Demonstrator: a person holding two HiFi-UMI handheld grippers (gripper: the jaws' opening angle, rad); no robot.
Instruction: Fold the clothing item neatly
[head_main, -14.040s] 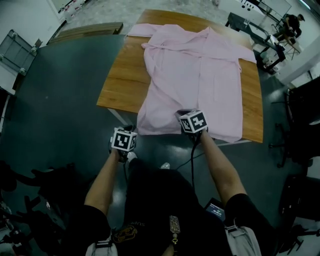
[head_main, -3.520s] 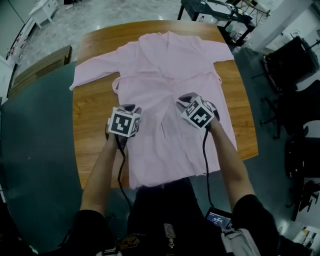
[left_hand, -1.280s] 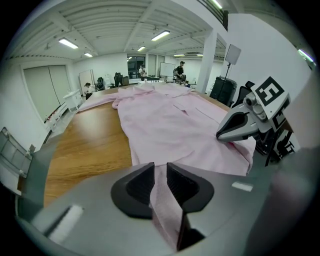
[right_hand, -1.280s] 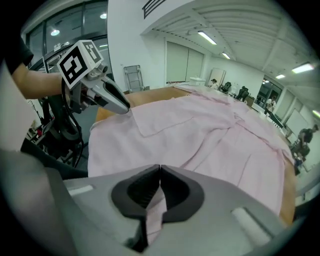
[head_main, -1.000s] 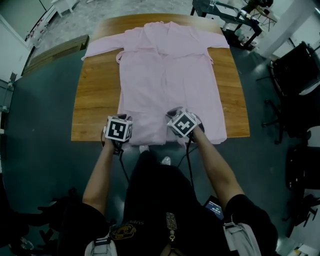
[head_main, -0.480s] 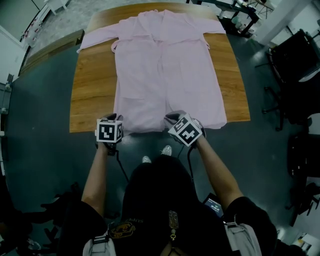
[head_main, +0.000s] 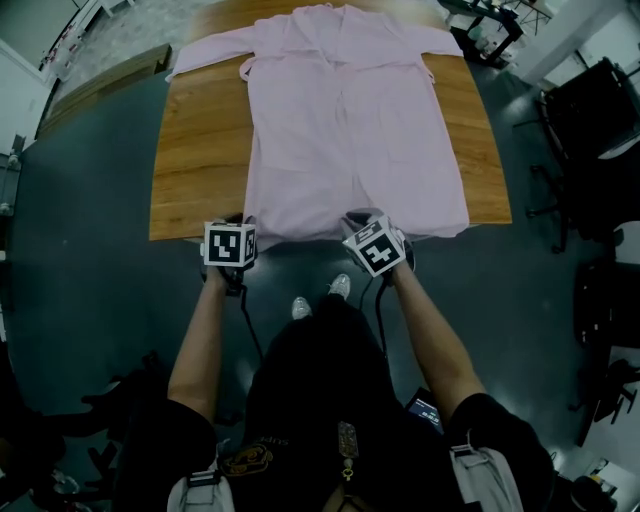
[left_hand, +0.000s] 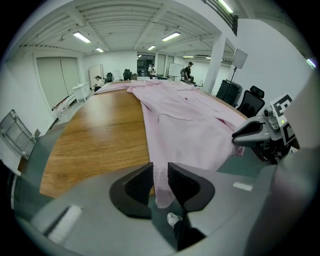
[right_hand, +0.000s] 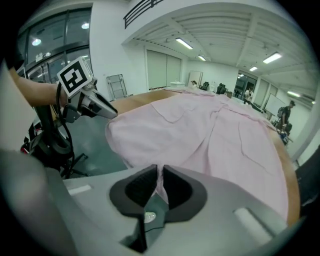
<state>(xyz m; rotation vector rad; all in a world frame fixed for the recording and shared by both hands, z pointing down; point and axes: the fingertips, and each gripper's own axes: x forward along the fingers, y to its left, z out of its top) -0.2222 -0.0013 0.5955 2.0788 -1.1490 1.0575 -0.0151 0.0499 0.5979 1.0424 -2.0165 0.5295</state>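
The left gripper (left_hand: 160, 172) sits at the near left corner of the pink robe (head_main: 350, 120). Its jaws are spread a little way, with the hem corner hanging loose in the gap. They have just been opening slightly, and the pads do not seem to clamp the cloth. Beyond the jaws the robe lies flat along the wooden counter (head_main: 200, 170), collar at the far end, sleeves spread sideways, hem hanging just over the near edge. That squared-up lay is likely the reason for the 2 holds on the hem: they let the whole garment be pulled straight before any fold. The right gripper (right_hand: 160, 175) is further right along the hem, near the robe's middle. Its jaws stand a narrow slit apart with a thin fold of hem in the slit, and they have just been opening, so I judge this grip is letting go. No fold is made yet.
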